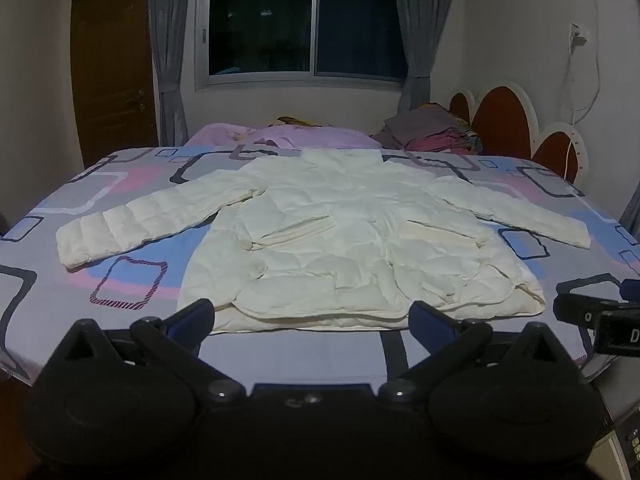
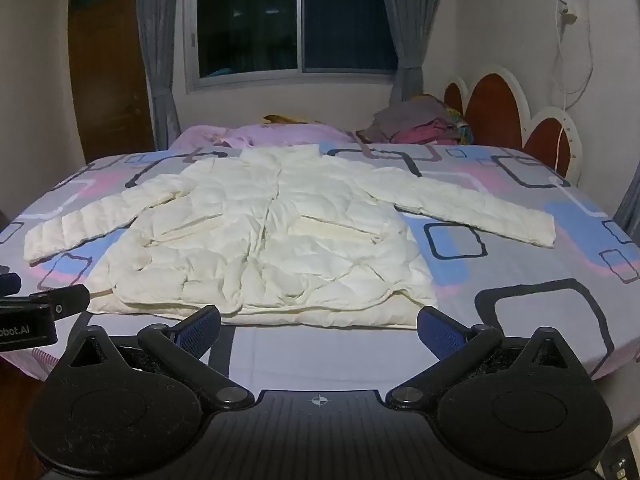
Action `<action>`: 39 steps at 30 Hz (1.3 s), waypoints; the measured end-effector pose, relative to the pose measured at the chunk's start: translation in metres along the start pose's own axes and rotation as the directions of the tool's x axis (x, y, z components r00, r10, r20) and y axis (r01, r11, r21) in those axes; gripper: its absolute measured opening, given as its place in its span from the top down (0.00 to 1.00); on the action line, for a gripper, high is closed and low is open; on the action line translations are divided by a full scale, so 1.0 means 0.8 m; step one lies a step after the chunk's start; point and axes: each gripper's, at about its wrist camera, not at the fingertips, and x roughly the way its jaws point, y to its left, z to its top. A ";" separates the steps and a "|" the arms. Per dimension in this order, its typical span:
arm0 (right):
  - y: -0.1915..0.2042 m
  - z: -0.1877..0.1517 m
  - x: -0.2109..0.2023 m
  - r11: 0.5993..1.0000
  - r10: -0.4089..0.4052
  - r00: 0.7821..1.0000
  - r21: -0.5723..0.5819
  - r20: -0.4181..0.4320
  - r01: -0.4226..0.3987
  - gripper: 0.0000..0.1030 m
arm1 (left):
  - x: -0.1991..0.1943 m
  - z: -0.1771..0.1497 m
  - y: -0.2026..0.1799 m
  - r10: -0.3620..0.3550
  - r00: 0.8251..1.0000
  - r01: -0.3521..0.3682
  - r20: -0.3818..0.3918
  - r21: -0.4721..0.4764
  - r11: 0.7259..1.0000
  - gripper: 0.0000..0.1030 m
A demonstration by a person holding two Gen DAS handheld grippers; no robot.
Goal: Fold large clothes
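A white quilted puffer jacket lies flat on the bed, front up, collar toward the window, both sleeves spread out to the sides. It also shows in the right wrist view. My left gripper is open and empty, hovering at the bed's near edge just short of the jacket's hem. My right gripper is open and empty, also just short of the hem. The right gripper's tip shows at the right edge of the left wrist view; the left gripper's tip shows at the left edge of the right wrist view.
The bed sheet has a grey, pink and blue square pattern. A pink blanket and a pile of clothes lie at the far side. A red and white headboard stands at the right. A window and a wooden door are behind.
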 end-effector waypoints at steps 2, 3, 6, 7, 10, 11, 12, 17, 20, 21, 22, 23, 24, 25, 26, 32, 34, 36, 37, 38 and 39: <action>0.000 0.000 0.000 1.000 0.001 1.000 0.002 0.003 -0.001 0.00 | 0.000 0.000 0.000 0.006 1.000 -0.006 -0.005 0.000 1.000 0.00; -0.001 0.001 -0.001 1.000 0.000 1.000 0.002 0.003 0.000 0.00 | 0.001 0.000 0.001 0.006 1.000 -0.006 -0.005 0.000 1.000 0.00; -0.001 0.001 -0.001 1.000 0.000 1.000 0.001 0.002 0.000 0.00 | 0.001 0.000 0.001 0.011 1.000 -0.011 -0.004 0.003 1.000 0.00; -0.001 0.001 -0.001 1.000 0.000 1.000 0.002 0.002 0.000 0.00 | 0.001 0.000 0.001 0.010 1.000 -0.010 -0.006 0.004 1.000 0.00; -0.001 0.002 -0.001 1.000 -0.001 1.000 0.004 0.005 0.001 0.00 | 0.001 0.001 0.001 0.015 1.000 -0.015 -0.006 0.008 1.000 0.00; -0.001 0.002 -0.001 1.000 0.000 1.000 0.004 0.006 0.000 0.00 | 0.001 0.001 0.001 0.013 1.000 -0.013 -0.007 0.008 1.000 0.00; -0.001 0.002 0.000 1.000 0.001 1.000 0.006 0.006 -0.001 0.00 | 0.002 0.001 0.001 0.015 1.000 -0.015 -0.006 0.008 1.000 0.00; -0.002 0.002 0.000 1.000 0.002 1.000 0.006 0.007 -0.002 0.00 | 0.004 -0.003 -0.002 0.015 1.000 -0.014 -0.006 0.010 1.000 0.00; -0.002 0.001 0.000 1.000 0.001 1.000 0.004 0.007 -0.001 0.00 | 0.003 -0.002 -0.002 0.016 1.000 -0.016 -0.005 0.010 1.000 0.00; -0.007 0.005 0.000 1.000 0.000 1.000 0.003 0.007 0.000 0.00 | 0.003 -0.001 -0.002 0.016 1.000 -0.016 -0.007 0.010 1.000 0.00; -0.008 0.005 0.000 1.000 0.000 1.000 0.003 0.005 0.000 0.00 | 0.004 -0.002 -0.002 0.016 1.000 -0.016 -0.007 0.010 1.000 0.00; -0.007 0.004 -0.001 1.000 0.001 1.000 0.004 0.008 -0.001 0.00 | 0.004 -0.002 -0.002 0.017 1.000 -0.017 -0.006 0.010 1.000 0.00; -0.007 0.004 -0.001 1.000 0.001 1.000 0.004 0.008 -0.001 0.00 | 0.004 -0.002 -0.001 0.018 1.000 -0.018 -0.005 0.009 1.000 0.00; -0.001 0.004 0.000 1.000 -0.001 1.000 0.003 0.009 0.001 0.00 | 0.006 -0.002 -0.001 0.017 1.000 -0.017 -0.005 0.008 1.000 0.00; -0.001 0.004 0.000 1.000 0.000 1.000 0.003 0.008 0.000 0.00 | 0.007 -0.003 0.000 0.017 1.000 -0.017 -0.006 0.007 1.000 0.00; -0.001 0.002 -0.003 1.000 -0.001 1.000 0.005 0.010 0.001 0.00 | 0.005 -0.003 -0.001 0.018 1.000 -0.018 -0.002 0.008 1.000 0.00; -0.001 0.002 -0.002 1.000 0.000 1.000 0.005 0.010 0.000 0.00 | 0.004 -0.002 -0.001 0.018 1.000 -0.018 0.001 0.010 1.000 0.00; -0.001 0.003 -0.002 1.000 -0.001 1.000 0.004 0.009 0.001 0.00 | 0.004 -0.002 -0.001 0.018 1.000 -0.018 0.001 0.011 1.000 0.00; -0.002 0.003 -0.002 1.000 0.000 1.000 0.005 0.009 0.000 0.00 | 0.004 -0.002 -0.001 0.020 1.000 -0.020 0.001 0.010 1.000 0.00; -0.002 0.003 -0.002 1.000 0.000 1.000 0.005 0.010 -0.001 0.00 | 0.004 -0.002 -0.001 0.017 1.000 -0.017 0.000 0.010 1.000 0.00; -0.002 0.003 -0.002 1.000 -0.001 1.000 0.005 0.010 0.001 0.00 | 0.004 -0.002 0.000 0.017 1.000 -0.017 -0.001 0.009 1.000 0.00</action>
